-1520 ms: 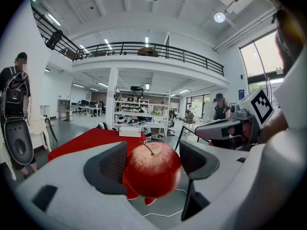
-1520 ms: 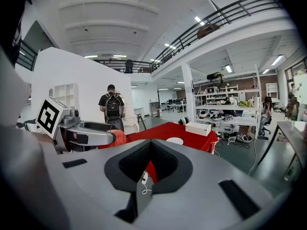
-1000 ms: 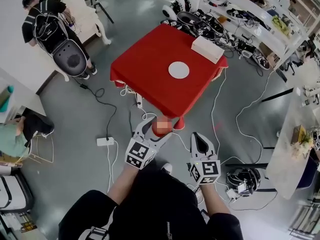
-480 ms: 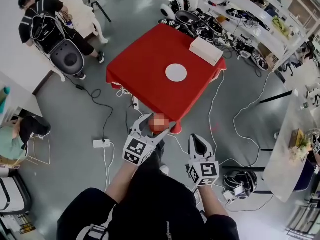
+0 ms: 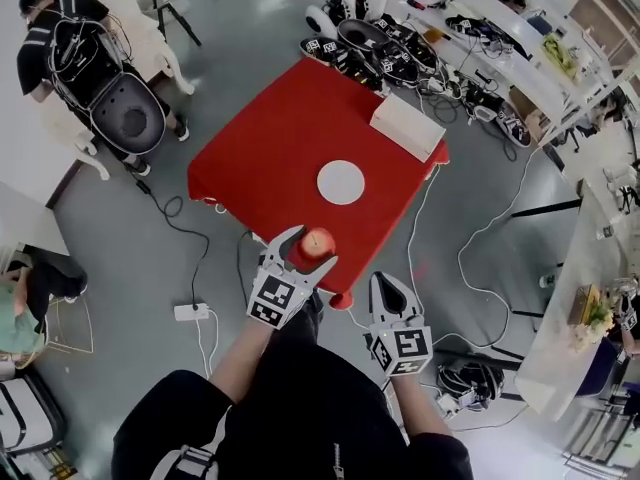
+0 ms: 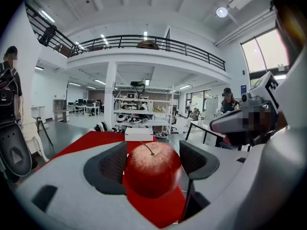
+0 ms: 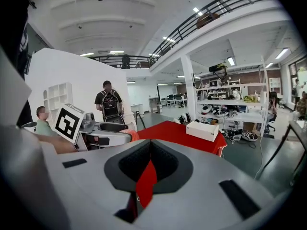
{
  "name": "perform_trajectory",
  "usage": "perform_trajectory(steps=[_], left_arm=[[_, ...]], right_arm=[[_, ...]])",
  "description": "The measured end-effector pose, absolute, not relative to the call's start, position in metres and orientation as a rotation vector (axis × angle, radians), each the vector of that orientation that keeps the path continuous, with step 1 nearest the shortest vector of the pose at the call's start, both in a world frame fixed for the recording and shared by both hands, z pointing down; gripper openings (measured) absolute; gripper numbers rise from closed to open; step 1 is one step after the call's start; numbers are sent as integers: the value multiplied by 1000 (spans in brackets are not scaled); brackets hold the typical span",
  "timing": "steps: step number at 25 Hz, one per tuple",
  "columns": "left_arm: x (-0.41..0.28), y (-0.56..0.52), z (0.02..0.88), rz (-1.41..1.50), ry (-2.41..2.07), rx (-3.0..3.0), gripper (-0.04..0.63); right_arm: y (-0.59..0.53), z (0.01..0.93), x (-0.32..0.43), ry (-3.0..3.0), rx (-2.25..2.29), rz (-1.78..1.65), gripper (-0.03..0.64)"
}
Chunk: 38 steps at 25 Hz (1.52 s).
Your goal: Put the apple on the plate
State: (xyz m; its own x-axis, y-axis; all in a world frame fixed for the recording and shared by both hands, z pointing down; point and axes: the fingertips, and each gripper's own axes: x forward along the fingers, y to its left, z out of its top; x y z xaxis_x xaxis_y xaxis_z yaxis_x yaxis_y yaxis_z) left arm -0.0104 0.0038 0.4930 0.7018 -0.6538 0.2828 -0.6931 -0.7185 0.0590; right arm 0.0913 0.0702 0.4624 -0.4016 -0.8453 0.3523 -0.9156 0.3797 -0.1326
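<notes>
A red apple (image 5: 317, 242) (image 6: 153, 169) with a thin stem sits clamped between the jaws of my left gripper (image 5: 304, 247) (image 6: 152, 163), held in the air just short of the near corner of the red-clothed table (image 5: 270, 158) (image 6: 96, 139). The round white plate (image 5: 341, 182) lies on the cloth, beyond the apple and a little right. My right gripper (image 5: 385, 290) (image 7: 150, 161) hangs lower and to the right, jaws pressed together with nothing in them; past it the table (image 7: 180, 132) shows.
A white box (image 5: 406, 126) (image 6: 139, 133) (image 7: 204, 130) lies at the table's far right edge. Cables and a power strip (image 5: 190, 312) trail over the grey floor. A person with a backpack (image 5: 62, 34) stands far left. Cluttered shelves (image 5: 470, 38) run behind the table.
I have moved closer to the table; both grippers have advanced with me. The apple, still gripped, has come from over the floor up to the table's near corner.
</notes>
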Motion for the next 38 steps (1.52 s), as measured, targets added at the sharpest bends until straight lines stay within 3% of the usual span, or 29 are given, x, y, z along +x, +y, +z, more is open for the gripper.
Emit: perform_trajectory(steps=[16, 38], left_arm=[[22, -185, 558, 446, -948, 2772, 344], [73, -267, 705, 595, -1021, 2805, 344]], right_arm=[[-101, 493, 95, -2300, 1568, 602, 11], [-129, 560, 117, -2159, 1517, 814, 11]])
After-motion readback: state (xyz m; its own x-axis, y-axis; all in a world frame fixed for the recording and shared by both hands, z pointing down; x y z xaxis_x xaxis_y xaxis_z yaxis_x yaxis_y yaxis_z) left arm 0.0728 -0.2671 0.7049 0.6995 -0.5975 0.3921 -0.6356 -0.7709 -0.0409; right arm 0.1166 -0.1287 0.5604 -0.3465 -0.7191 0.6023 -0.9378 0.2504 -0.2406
